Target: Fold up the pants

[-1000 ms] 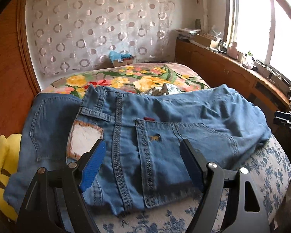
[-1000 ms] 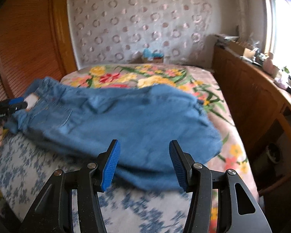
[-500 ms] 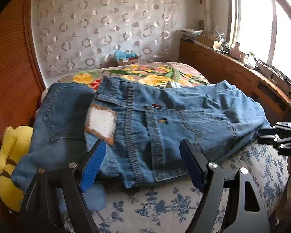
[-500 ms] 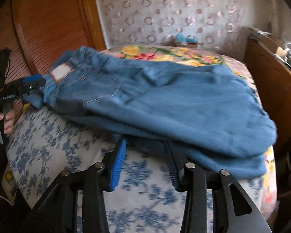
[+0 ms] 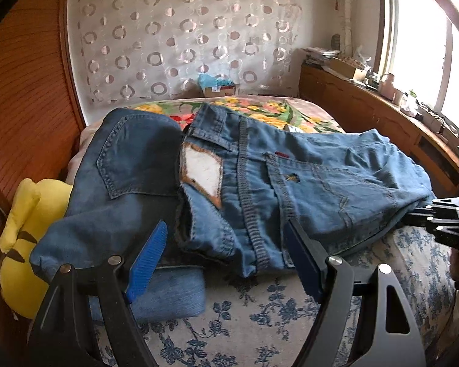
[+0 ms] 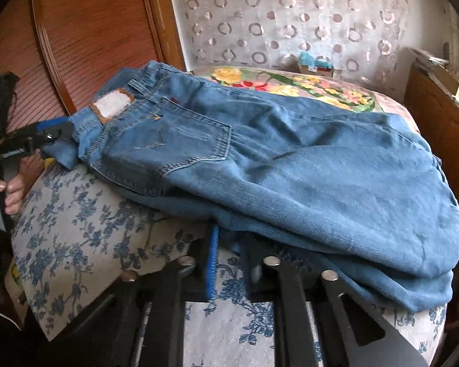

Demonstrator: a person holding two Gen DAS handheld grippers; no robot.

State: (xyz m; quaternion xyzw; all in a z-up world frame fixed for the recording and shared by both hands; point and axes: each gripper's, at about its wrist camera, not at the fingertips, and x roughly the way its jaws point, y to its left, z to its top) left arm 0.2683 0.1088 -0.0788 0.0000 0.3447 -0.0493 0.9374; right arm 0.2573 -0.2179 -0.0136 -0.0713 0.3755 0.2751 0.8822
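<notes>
Jaws, left gripper (image 5: 223, 260): spread wide, nothing between them; the blue pads sit just short of the waistband edge of the jeans (image 5: 260, 183). Jaws, right gripper (image 6: 229, 263): drawn close together at the lower edge of the leg fabric. Denim appears to lie between the pads, but the contact is hidden under the overhanging cloth, so whether they are actually gripping cannot be told.

Jeans: lying across the near end of the bed (image 6: 85, 232), on its blue-flowered cover, back pockets up, white waist patch (image 5: 203, 169) showing. Waist end toward the left gripper, legs already doubled over toward the right side, layers stacked. One waist corner is flipped up and untidy. A yellow plush toy (image 5: 21, 244) sits beside the waist end, against the wooden wall panel.

Step in hand (judgement): mid-fold; lengthwise fold seems done, the cross fold is not yet made.

Next move calls for: left jaws closing on the waistband layers together, right keeping hold of the leg end, then both lifting evenly so the stacked layers do not slide apart.
</notes>
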